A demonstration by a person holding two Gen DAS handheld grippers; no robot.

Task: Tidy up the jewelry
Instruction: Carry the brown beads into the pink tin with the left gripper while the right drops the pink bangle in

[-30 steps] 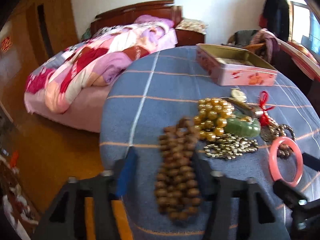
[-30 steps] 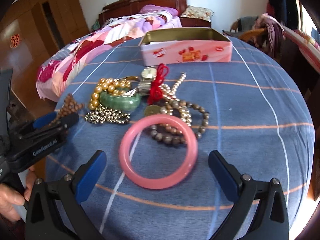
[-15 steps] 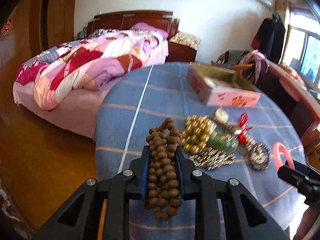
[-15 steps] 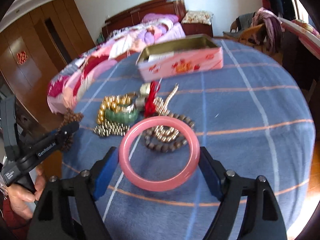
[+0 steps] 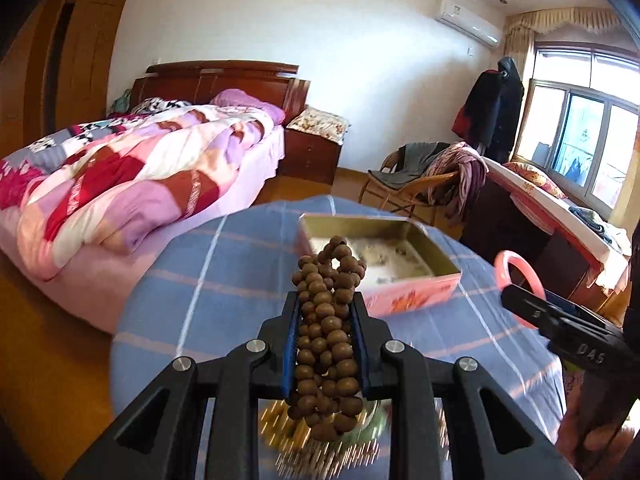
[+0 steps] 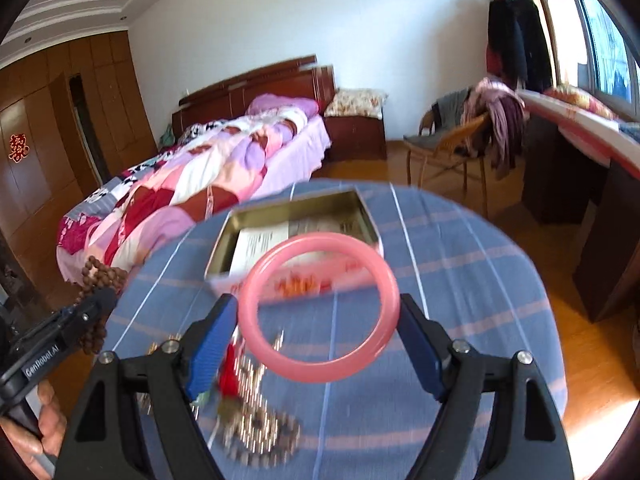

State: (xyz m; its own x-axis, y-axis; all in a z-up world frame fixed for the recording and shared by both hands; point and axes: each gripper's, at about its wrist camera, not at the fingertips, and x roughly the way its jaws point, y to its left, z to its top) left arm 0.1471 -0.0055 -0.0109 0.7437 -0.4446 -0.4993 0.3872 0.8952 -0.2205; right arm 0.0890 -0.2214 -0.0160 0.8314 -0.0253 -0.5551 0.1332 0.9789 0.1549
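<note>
My left gripper [image 5: 325,312] is shut on a bunch of brown wooden beads [image 5: 326,344], held in the air above the blue table. My right gripper [image 6: 318,314] is shut on a pink bangle [image 6: 320,308], also lifted. An open pink tin box [image 5: 380,268] with a gold inside stands just beyond both; it also shows in the right wrist view [image 6: 296,236]. The bangle [image 5: 520,276] and right gripper show at the right of the left wrist view. The beads [image 6: 100,280] show at the left of the right wrist view.
Remaining jewelry lies blurred on the blue checked tablecloth [image 6: 460,280] below the grippers: gold beads and a green piece [image 5: 340,440], a red tassel and metal chains [image 6: 248,412]. A bed [image 5: 120,184] stands left, a chair [image 5: 420,184] and desk behind right.
Both grippers closed on their items, the left on the brown beads, the right on the pink bangle, then lifted them off the table and moved toward the tin box.
</note>
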